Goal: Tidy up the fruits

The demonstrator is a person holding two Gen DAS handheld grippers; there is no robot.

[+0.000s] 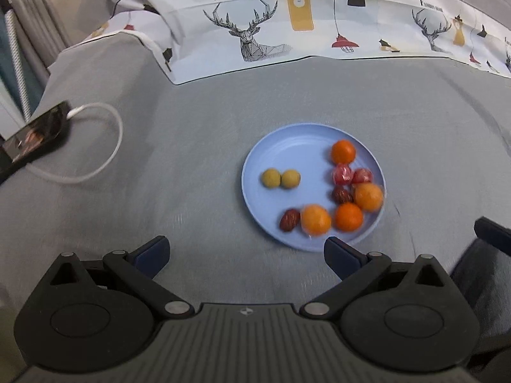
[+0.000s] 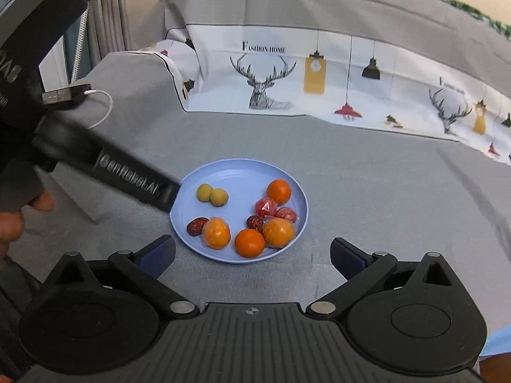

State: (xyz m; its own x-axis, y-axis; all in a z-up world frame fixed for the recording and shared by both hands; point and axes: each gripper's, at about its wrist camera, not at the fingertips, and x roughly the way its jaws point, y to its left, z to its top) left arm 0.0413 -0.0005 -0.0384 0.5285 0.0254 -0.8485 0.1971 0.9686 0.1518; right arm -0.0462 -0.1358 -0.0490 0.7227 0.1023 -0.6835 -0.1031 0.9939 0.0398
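Round pale-blue plastic plate [image 1: 287,140] on grey cloth-covered surface [image 1: 191,134], carrying all fruit in view. Two small yellow-green round fruits [image 1: 281,178], touching, at plate's left side. Two bare orange mandarins: one at far right [image 1: 343,151], one at near edge [image 1: 348,216]. Two orange fruits in clear film wrap: one near front [image 1: 315,219], one at right rim [image 1: 368,196]. Two red film-wrapped sweets or fruits [image 1: 351,175], side by side, between far mandarin and right wrapped orange. Two wrinkled dark-red dates: one at front left [image 1: 290,220] beside wrapped orange, one [image 1: 341,194] tucked among right-hand cluster. Left claw [image 1: 246,257]: wide open, empty, hovering just short of plate's near rim. Right claw [image 2: 252,255]: wide open, empty, likewise near the front edge. Black phone with white cable [image 1: 38,134] well apart at left; deer-print white fabric [image 1: 255,32] behind. No other dish or sorting target visible. Green pair already grouped; oranges, reds and dates intermixed at right, fitting either a sort under way or a finished gathering onto the plate. For any grasp here: approach from above, claw spread wider than fruit, closing across the widest part; gentle pressure on wrapped pieces, slippery film likely; care around packed right cluster to avoid rolling neighbours off the shallow rim.
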